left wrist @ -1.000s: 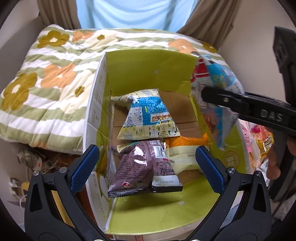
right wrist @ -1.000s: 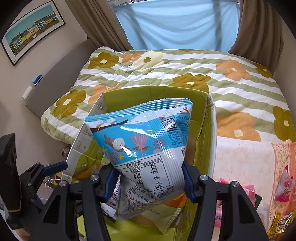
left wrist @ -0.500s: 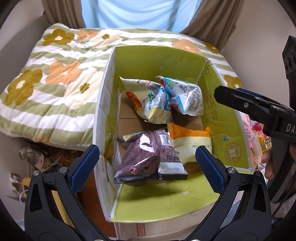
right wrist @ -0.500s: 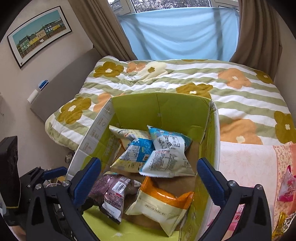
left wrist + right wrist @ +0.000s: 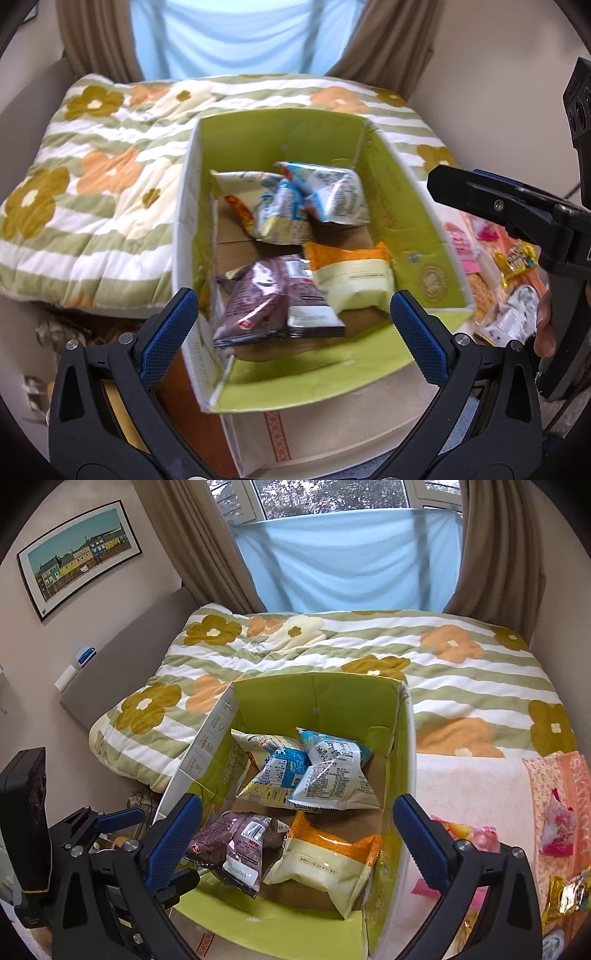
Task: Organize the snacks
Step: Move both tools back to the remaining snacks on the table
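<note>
Green box point(image 5: 317, 698) holds four snack bags, blue bag point(image 5: 334, 775) on top; left gripper point(image 5: 293, 326), right gripper point(image 5: 301, 840) both spread wide, empty.

Soft daylight from the window point(image 5: 332, 498), left view motion-blurred, fisheye-bent dark corners, glare on wrappers.

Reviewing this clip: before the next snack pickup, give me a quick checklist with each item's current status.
1. right gripper open and empty: ok.
2. left gripper open and empty: ok.
3. blue-white bag fully inside the box: ok.
4. Box flaps upright, opening unobstructed: ok.
5. Room left in box above the four bags: ok.
6. loose snacks still waiting on the right: ok; which is easiest to grasp, cannot tell.
</note>
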Motion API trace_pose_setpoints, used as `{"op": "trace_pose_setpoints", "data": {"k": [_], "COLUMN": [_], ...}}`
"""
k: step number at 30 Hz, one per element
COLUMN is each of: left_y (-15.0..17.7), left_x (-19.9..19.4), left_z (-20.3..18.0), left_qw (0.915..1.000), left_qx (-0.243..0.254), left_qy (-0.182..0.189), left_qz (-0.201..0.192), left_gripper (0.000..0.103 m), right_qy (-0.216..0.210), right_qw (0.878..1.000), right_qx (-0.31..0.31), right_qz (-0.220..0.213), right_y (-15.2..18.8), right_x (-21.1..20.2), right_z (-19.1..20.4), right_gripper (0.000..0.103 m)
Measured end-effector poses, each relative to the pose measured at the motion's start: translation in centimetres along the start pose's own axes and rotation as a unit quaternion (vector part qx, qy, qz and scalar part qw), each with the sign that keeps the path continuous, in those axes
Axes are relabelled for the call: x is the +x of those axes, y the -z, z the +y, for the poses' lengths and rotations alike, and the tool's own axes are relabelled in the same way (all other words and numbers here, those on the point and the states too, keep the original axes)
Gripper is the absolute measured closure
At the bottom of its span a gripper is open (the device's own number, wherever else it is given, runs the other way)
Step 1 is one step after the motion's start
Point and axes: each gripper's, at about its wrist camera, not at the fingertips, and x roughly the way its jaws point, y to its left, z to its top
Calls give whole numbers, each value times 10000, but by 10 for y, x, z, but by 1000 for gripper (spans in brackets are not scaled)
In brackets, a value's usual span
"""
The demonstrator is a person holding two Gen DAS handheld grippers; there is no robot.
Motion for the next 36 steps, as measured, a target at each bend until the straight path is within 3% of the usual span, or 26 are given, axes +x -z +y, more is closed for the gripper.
{"op": "trace_pose_setpoints", "data": {"k": [5, 9, 19, 25, 31, 36], "left_y": [2, 7, 29, 50, 77, 95], "left_x": [-10, -17, -20, -2, 21, 41], "left_z": [-25, -57, -178, -269, -337, -369], "left_qw": [9992, 9986, 9953, 9826, 9717, 9589], "left_qx": [115, 198, 439, 954, 1582, 2183], "left_qy": [364, 450, 867, 1570, 1659, 1611], "left_qz": [-73, -170, -60, 260, 567, 825], "left_gripper": [0, 0, 0, 0, 1, 7], "right_qy": [153, 271, 579, 1088, 1380, 1440], "right_qw": [9997, 9990, 9962, 9913, 9877, 9871], "right_qx": [70, 131, 439, 596, 710, 696], "right_qz": [-190, -335, -474, -437, -207, 105], "right_y": [12, 24, 62, 97, 145, 178], "right_x": [-29, -57, -137, -182, -204, -203], "right_z": [-7, -23, -113, -175, -227, -264], "right_gripper": [0, 0, 0, 0, 0, 0]}}
